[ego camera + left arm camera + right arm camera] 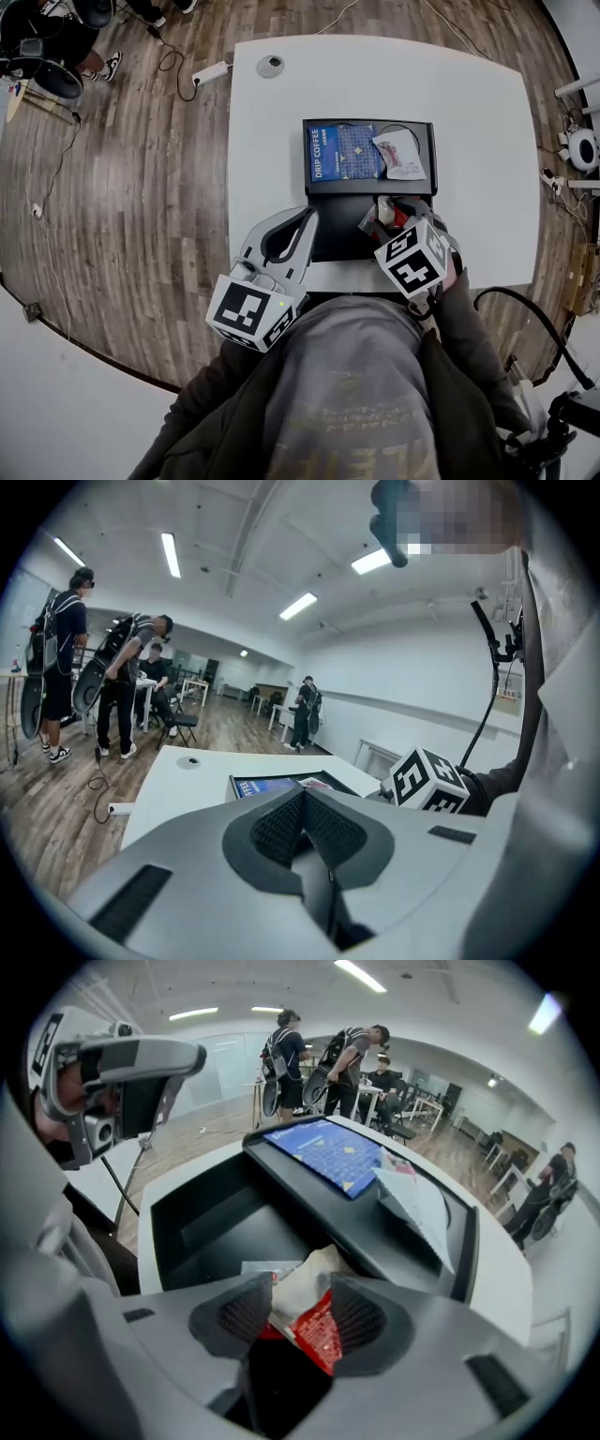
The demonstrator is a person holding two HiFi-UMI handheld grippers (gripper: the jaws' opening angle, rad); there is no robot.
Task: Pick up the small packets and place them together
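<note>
Right gripper view shows the right claw [300, 1309] parted, with a crumpled red-and-white packet [319, 1335] loose between its pads, over the black tray [178, 1208]. It likely handles light, soft and slippery, so pinch its flat middle. The left claw [302, 819] is clenched and empty.

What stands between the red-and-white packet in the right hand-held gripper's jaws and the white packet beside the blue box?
Only the black plastic tray's divider wall, between the crumpled red-and-white packet and the flat white paper packet. Nothing else visible.
</note>
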